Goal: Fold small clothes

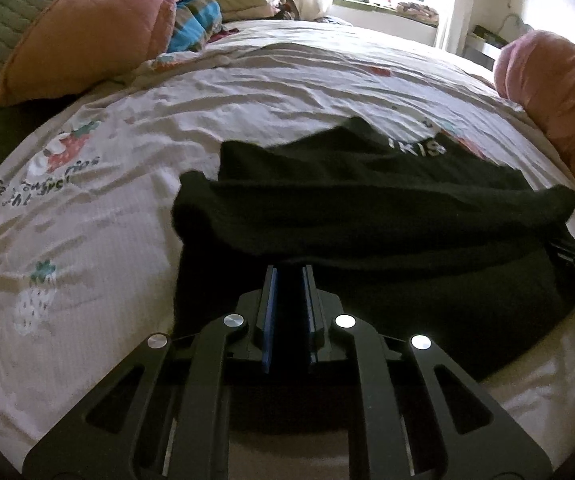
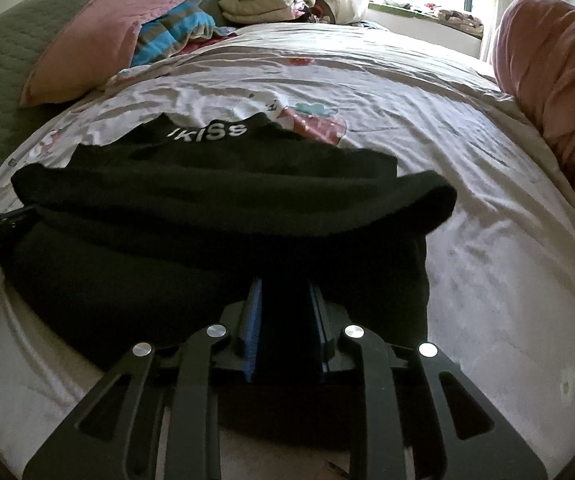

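Black garment (image 1: 367, 216) spread across the white printed sheet (image 1: 127, 208), filling the lower middle of both wrist views, lettered waistband (image 2: 207, 131) up at 12 o'clock. Near hem lifted and carried partway over, forming a thick rolled ridge across the cloth. Left gripper (image 1: 289, 276) at 6 o'clock in its own view, blue pads (image 1: 271, 300) drawn close with dark cloth pinched between them at the left end of the hem. Right gripper (image 2: 285, 288) likewise low at 6 o'clock in its view, jaws nearly together and clamped on a fold of the same cloth at the right end. Each gripper's tip also peeking in at the other view's edge, at 3 and 9 o'clock.

First fold judged about half made: hem raised but not yet laid flat against the waistband. Left to do, by the look of it: finishing this fold, folding crosswise, then adding to the folded stack (image 2: 263, 0) at 12 o'clock behind the pink pillow (image 2: 103, 36).
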The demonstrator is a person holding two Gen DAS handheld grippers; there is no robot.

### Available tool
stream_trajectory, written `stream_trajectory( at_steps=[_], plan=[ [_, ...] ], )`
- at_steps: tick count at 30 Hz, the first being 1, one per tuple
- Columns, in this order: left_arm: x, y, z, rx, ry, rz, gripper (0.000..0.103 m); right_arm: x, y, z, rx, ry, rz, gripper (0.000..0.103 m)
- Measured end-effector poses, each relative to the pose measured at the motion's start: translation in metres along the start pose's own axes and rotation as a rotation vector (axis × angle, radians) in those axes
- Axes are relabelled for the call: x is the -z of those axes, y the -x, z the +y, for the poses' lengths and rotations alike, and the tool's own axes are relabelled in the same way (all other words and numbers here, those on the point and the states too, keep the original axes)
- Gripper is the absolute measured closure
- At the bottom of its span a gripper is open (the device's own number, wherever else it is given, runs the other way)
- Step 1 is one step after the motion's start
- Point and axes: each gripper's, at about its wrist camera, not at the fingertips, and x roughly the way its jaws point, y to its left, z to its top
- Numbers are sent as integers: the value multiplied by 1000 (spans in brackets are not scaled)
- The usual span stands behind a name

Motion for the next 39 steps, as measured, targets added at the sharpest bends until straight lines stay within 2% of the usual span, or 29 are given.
stream_trajectory(
  at_steps=[5,10,15,18,22,24,25,29,30,31,32,33,34,35,36,39],
  plan=[
    [-15,-16,10,-21,20,1,96,-22,-12,-8,7,-18,-17,82],
    [-37,-26,30,-27,101,-11,95,-46,-21,-15,7,-48,-35,82],
    [-57,-25,51,3,186,-53,88,-70,-27,-29,27,-88,-55,82],
    [-56,-24,67,-2,219,-79,79,-79,-28,-39,56,-98,-65,82],
    [-54,-29,84,7,255,-57,76,-81,-27,-54,90,-123,-72,81],
    [-54,-32,87,29,264,-46,65,-78,-25,-59,96,-137,-73,62],
    [-54,-33,87,36,266,-44,63,-77,-25,-61,95,-142,-72,54],
    [-53,-43,81,66,242,-6,46,-70,-31,-66,93,-151,-39,54],
    [-52,-45,81,65,235,-1,46,-69,-33,-67,89,-158,-32,54],
    [-51,-48,78,64,224,7,46,-67,-36,-68,78,-166,-23,60],
    [-50,-51,76,61,214,12,46,-66,-38,-68,69,-168,-21,68],
    [-49,-53,74,51,200,12,49,-65,-39,-67,62,-166,-19,84],
    [-47,-53,72,44,187,11,67,-64,-39,-66,64,-160,-24,89],
    [-47,-54,71,42,177,9,79,-63,-37,-65,65,-159,-32,92],
    [-47,-54,69,41,163,7,99,-62,-35,-65,58,-162,-41,94],
    [-47,-50,66,25,139,-8,101,-60,-20,-66,47,-175,-85,95]
  ],
)
